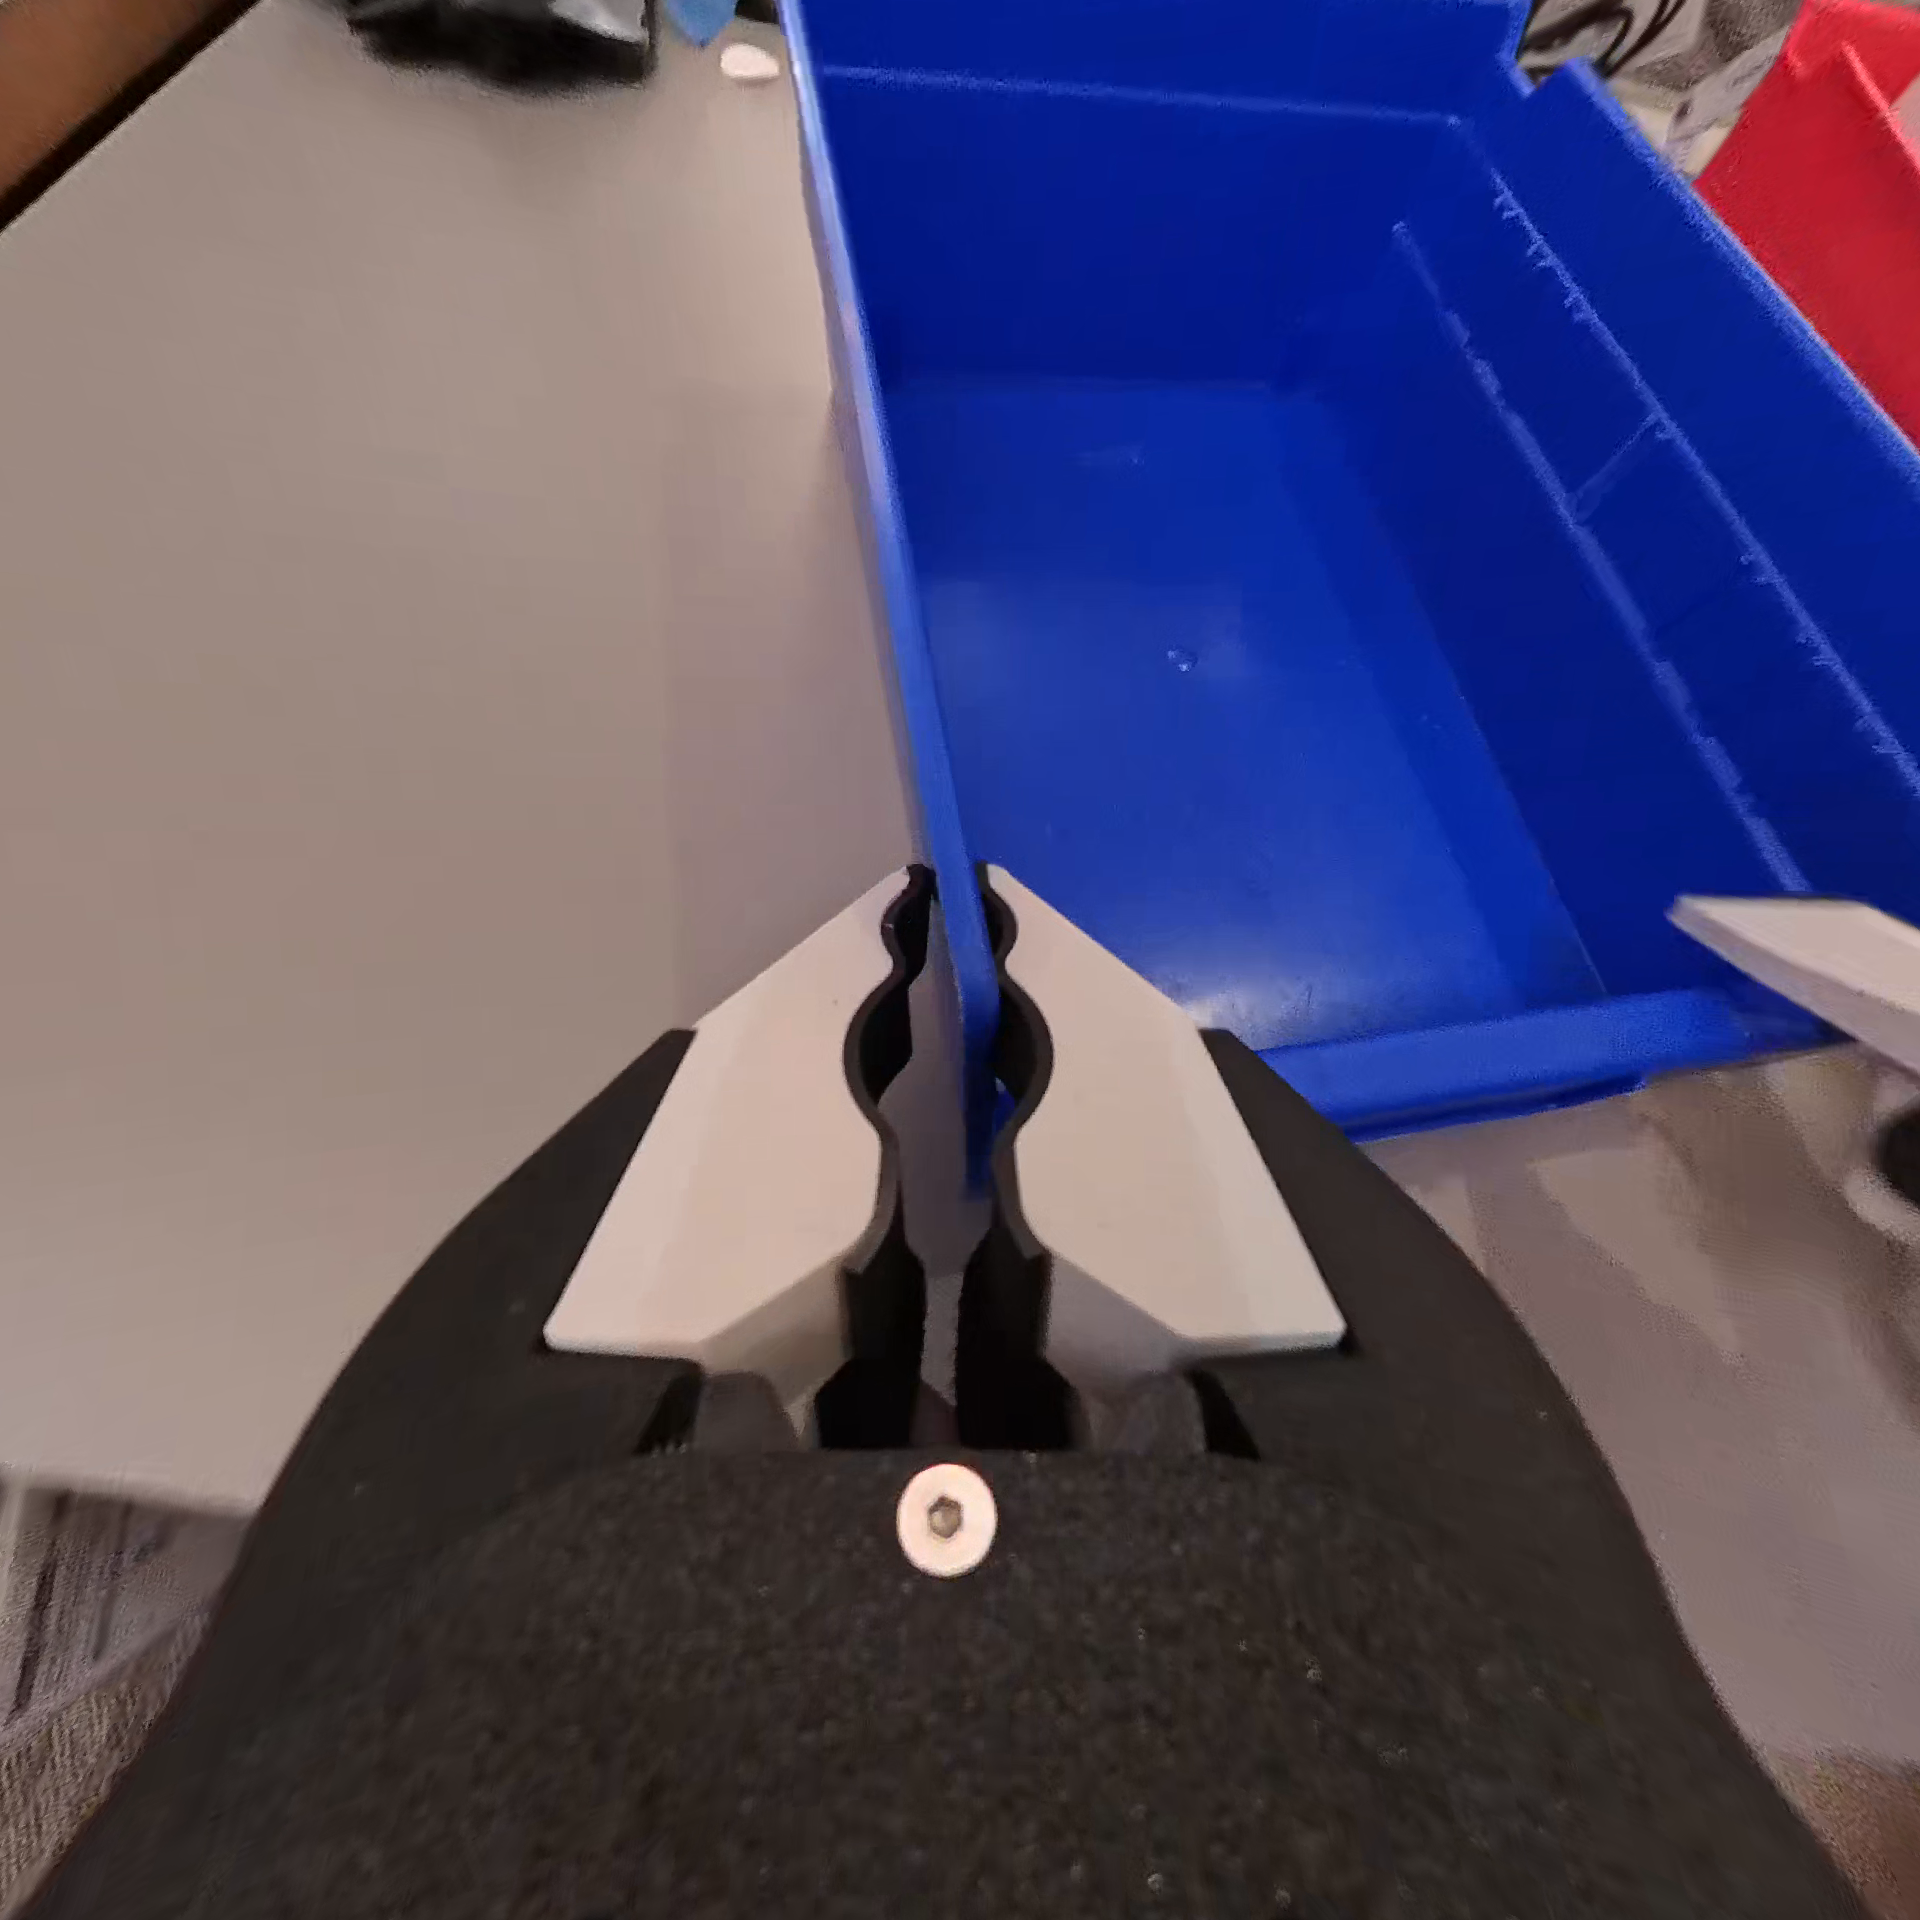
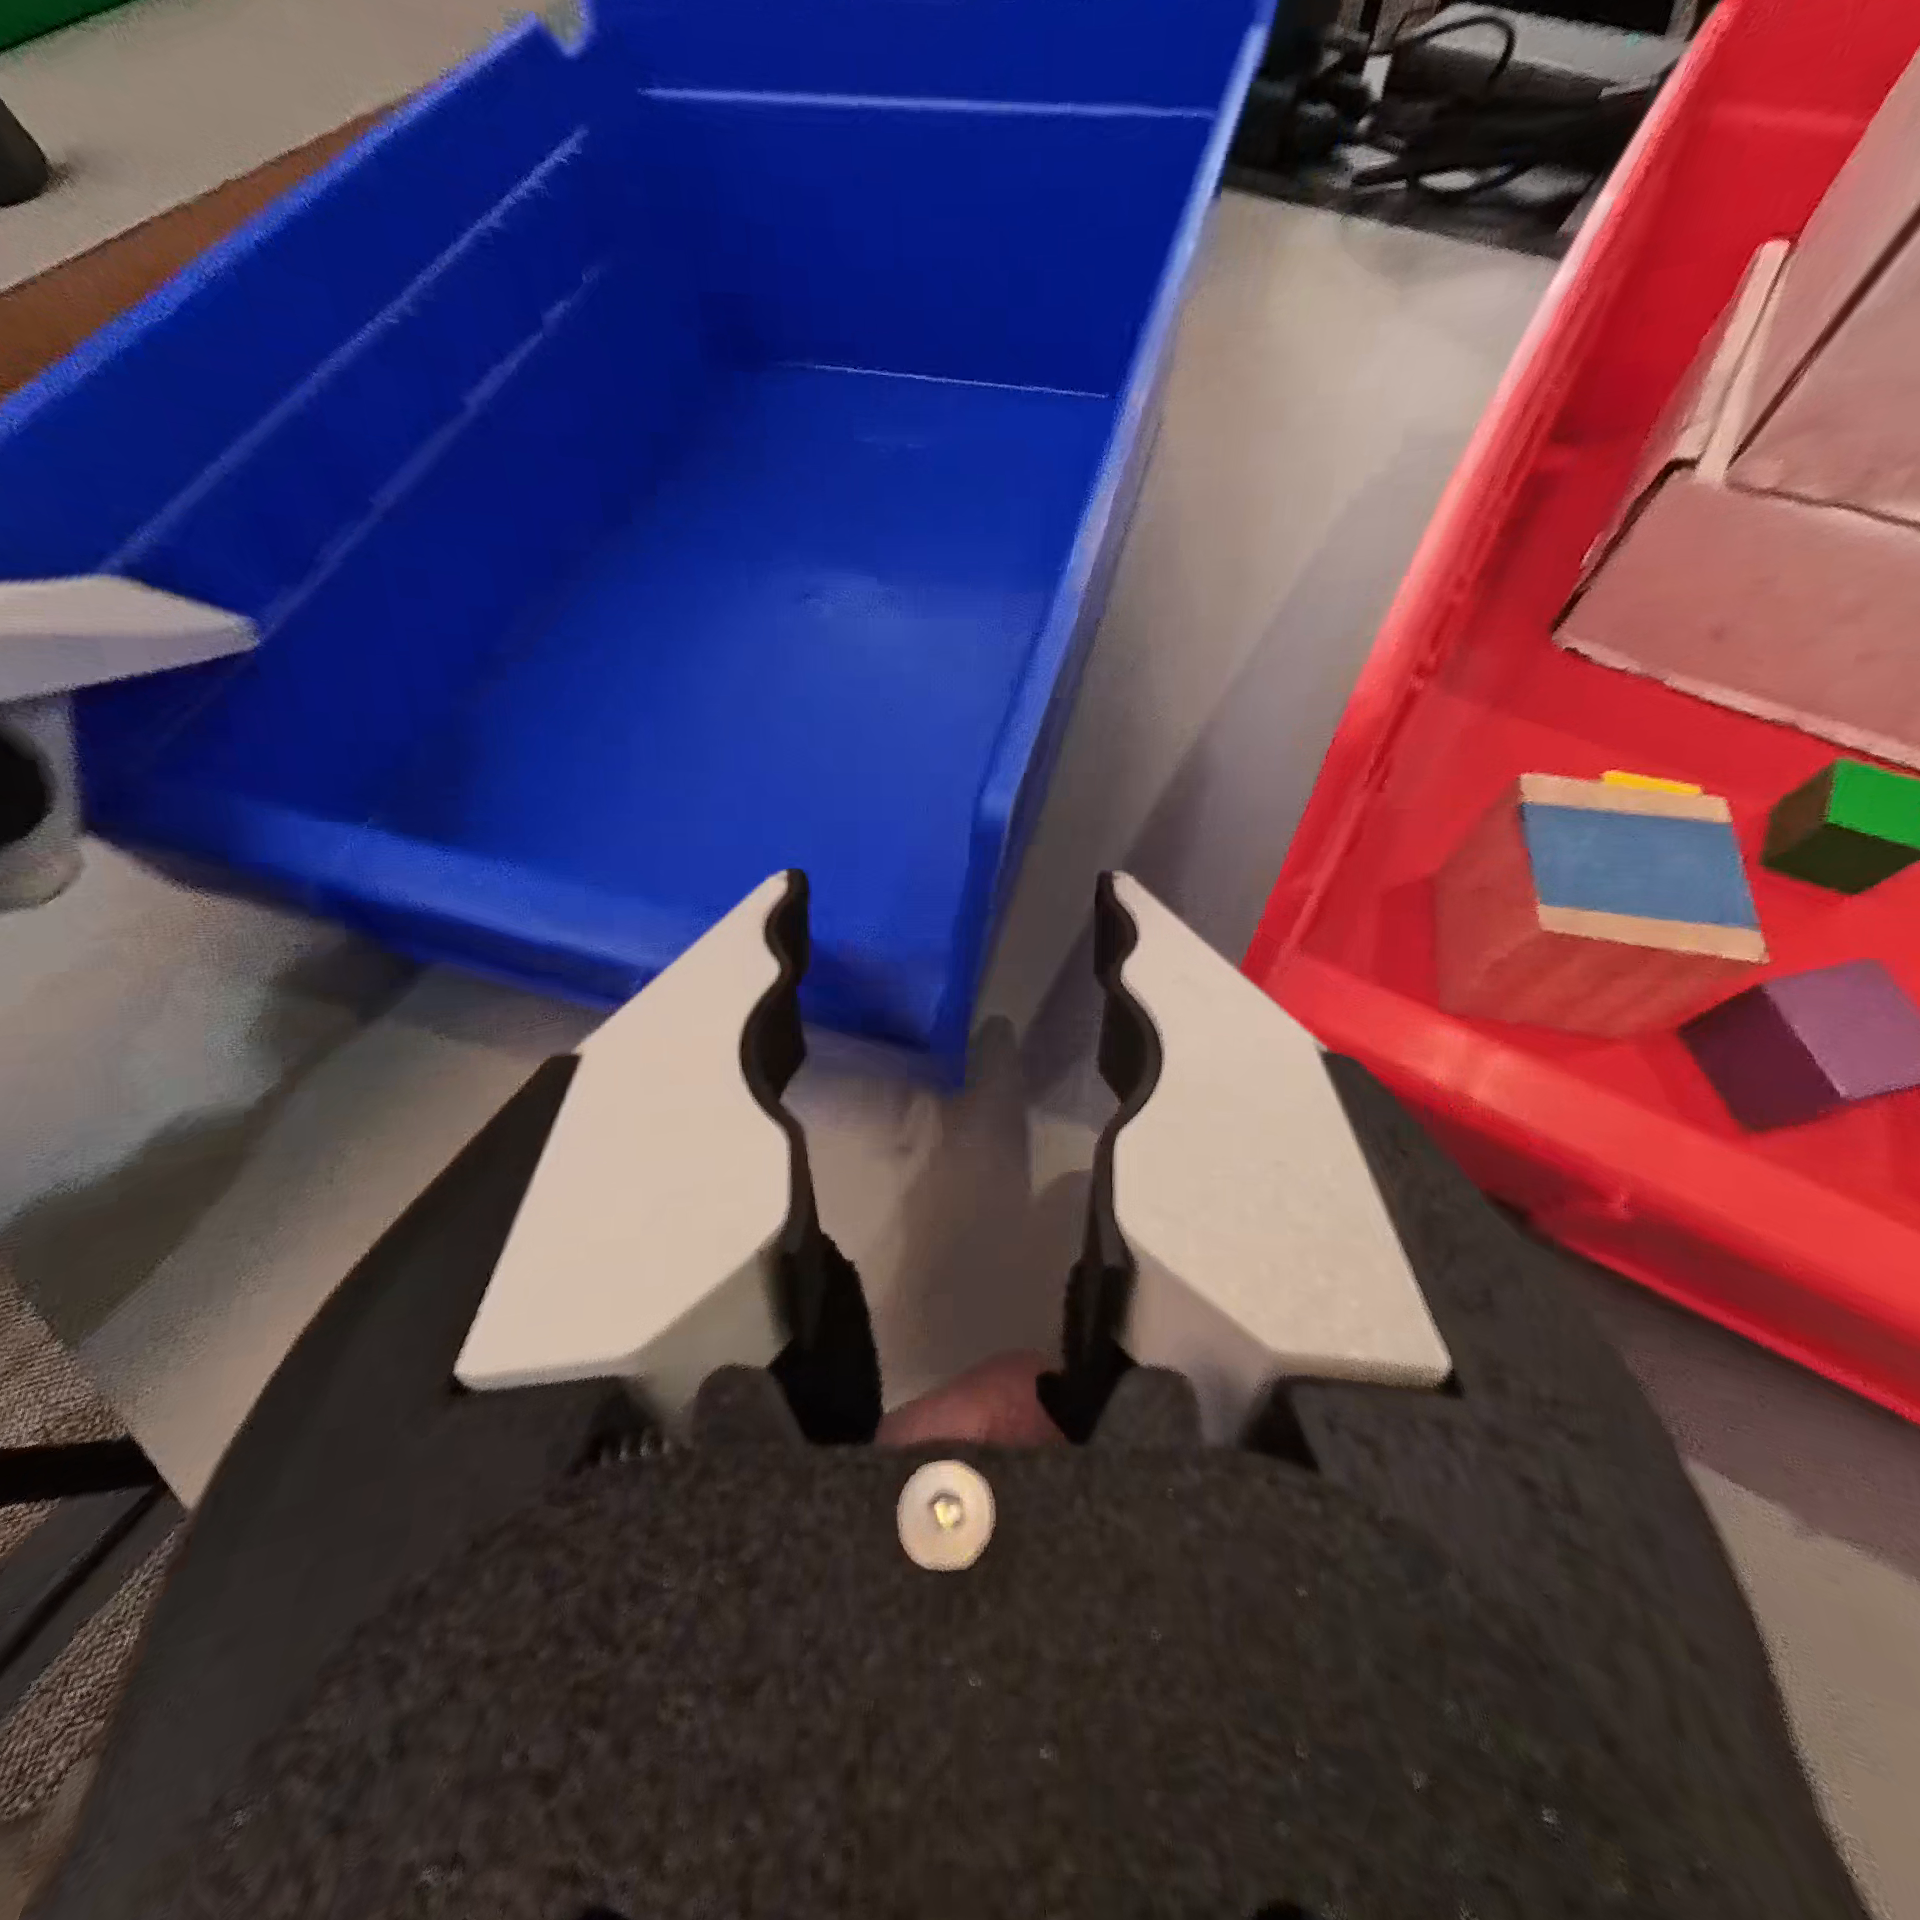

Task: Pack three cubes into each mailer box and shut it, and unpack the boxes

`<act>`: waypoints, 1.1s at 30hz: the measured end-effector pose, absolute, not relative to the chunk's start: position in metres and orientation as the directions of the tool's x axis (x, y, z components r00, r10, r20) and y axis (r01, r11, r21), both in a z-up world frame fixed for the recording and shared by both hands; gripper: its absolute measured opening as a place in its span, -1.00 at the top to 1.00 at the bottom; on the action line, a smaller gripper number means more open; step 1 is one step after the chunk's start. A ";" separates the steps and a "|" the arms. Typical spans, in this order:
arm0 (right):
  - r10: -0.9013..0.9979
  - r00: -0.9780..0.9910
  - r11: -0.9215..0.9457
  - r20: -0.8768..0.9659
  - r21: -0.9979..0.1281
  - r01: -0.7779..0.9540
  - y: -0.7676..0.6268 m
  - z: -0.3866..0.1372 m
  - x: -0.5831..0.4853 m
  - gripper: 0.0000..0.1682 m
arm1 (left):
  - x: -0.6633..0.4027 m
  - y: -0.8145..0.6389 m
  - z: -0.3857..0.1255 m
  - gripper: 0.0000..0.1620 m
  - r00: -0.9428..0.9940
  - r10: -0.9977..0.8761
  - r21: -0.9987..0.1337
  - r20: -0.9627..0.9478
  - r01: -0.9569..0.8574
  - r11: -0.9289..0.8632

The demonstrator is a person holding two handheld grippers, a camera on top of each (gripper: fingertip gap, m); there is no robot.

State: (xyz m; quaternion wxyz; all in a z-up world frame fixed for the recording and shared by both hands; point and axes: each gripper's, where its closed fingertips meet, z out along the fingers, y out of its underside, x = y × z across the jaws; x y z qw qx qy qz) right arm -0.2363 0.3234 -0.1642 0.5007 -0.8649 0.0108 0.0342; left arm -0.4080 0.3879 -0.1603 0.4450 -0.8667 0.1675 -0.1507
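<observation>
An empty blue bin (image 1: pixel 1621 436) stands on the grey table. My left gripper (image 1: pixel 956 883) is shut on the bin's left wall near its front corner, one pad on each side. The blue bin also shows in the right wrist view (image 2: pixel 343 343). My right gripper (image 2: pixel 951 894) is open, with the bin's right front corner between the pads and neither pad touching it. A red bin (image 2: pixel 1392 748) to the right holds a grey cardboard mailer box (image 2: pixel 1818 499), a blue-topped wooden cube (image 2: pixel 1631 883), a green cube (image 2: pixel 1849 831) and a purple cube (image 2: pixel 1829 1039).
A finger of the other gripper shows at the bin's front right (image 1: pixel 1808 956) and front left (image 2: pixel 114 634). The red bin's corner (image 1: pixel 1829 208) lies beyond the blue bin. A black bag (image 1: pixel 499 31) and cables (image 2: pixel 1434 104) lie at the table's far side.
</observation>
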 end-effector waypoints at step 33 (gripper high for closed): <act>-0.655 0.755 -0.289 0.011 -0.928 -0.237 0.097 -0.031 0.265 0.94 | 0.108 0.200 -0.060 0.97 0.670 -0.737 -0.981 -0.089 -0.187 -0.051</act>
